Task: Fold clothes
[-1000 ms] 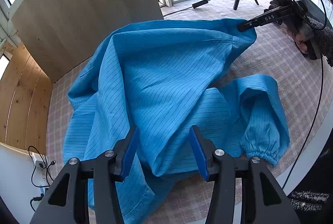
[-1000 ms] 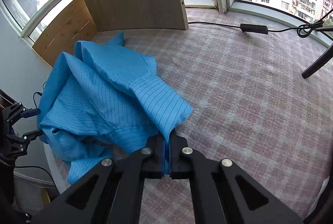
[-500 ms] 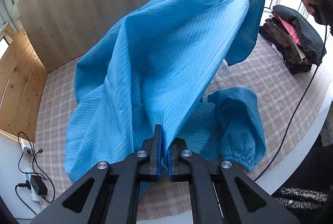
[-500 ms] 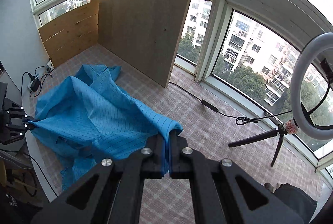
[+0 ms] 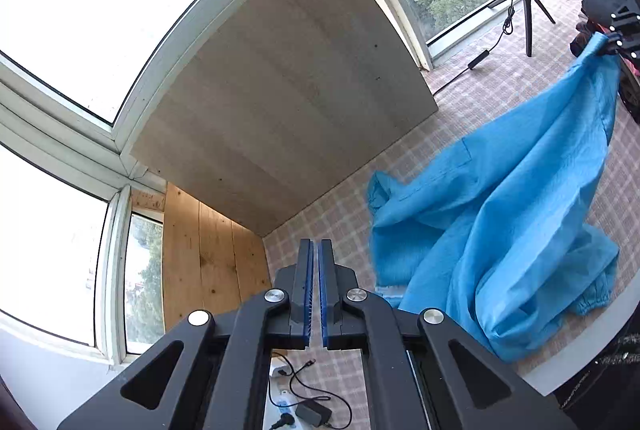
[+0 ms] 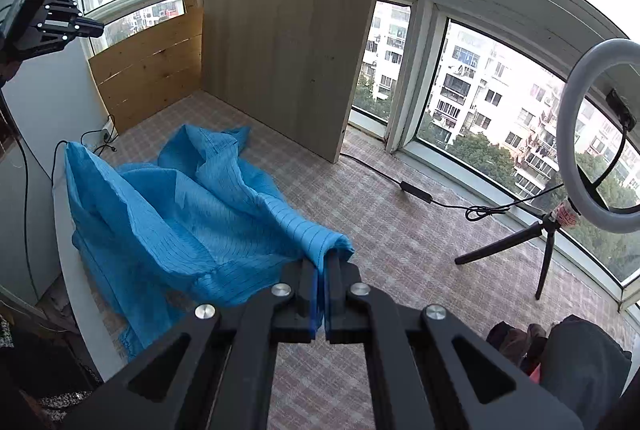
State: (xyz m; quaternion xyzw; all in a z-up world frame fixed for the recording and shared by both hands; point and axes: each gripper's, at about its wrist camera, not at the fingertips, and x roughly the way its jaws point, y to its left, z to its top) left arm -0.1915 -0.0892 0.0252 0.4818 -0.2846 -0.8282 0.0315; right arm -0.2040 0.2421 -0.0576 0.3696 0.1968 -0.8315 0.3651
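A bright blue pinstriped garment (image 5: pixel 500 230) lies crumpled on the checked table cover (image 5: pixel 460 98), with one elastic cuff (image 5: pixel 592 294) near the front edge. My right gripper (image 6: pixel 325 262) is shut on a hem corner of the garment (image 6: pixel 180 214) and holds that corner up off the table. In the left wrist view the right gripper (image 5: pixel 612 38) pinches the raised corner at the far right. My left gripper (image 5: pixel 314 244) is shut with nothing between its blue pads, raised and aimed at the wooden board. It shows high at the left in the right wrist view, left gripper (image 6: pixel 96 26) well clear of the cloth.
A pale wooden board (image 6: pixel 288 50) leans against the windows at the back. A ring light on a tripod (image 6: pixel 596 134) and its cable (image 6: pixel 416 190) stand at the right. A pile of dark clothes (image 6: pixel 572 346) sits near right. A power strip with chargers (image 5: pixel 300 410) lies below the table edge.
The left gripper, shut on the garment half a second ago, now holds nothing and has swung up and left. The right gripper keeps its corner raised. The cloth has dropped back onto the table.
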